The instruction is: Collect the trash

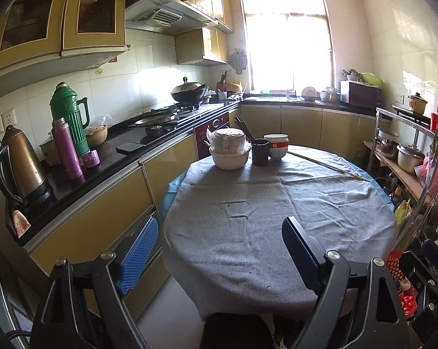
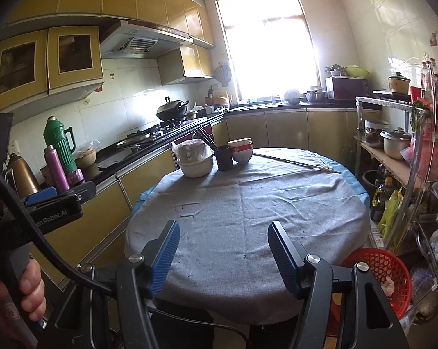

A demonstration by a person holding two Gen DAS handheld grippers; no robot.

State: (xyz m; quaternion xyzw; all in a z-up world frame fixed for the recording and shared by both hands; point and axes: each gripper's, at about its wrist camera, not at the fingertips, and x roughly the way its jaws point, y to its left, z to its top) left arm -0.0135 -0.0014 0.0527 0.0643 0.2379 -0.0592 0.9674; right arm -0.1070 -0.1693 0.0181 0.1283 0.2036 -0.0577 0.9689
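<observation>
— Yellow-cupboard kitchen; what sits on the round table (image 2: 248,203) with the grey cloth?

— At its far edge, white stacked bowls under a plastic bag (image 1: 229,149), a dark cup (image 1: 260,151), a red-and-white bowl (image 1: 276,146).

— Fingers?

— Left gripper (image 1: 219,253) spread wide, right gripper (image 2: 223,254) partly apart; both empty, above the near edge.

— Trash?

— A red mesh plastic basket (image 2: 377,276) off the table's right edge holds pale scraps.

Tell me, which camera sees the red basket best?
The right wrist view: the red basket shows its rim and mesh wall beside the table. The left wrist view catches only a strip of it behind the gripper's frame.
</observation>
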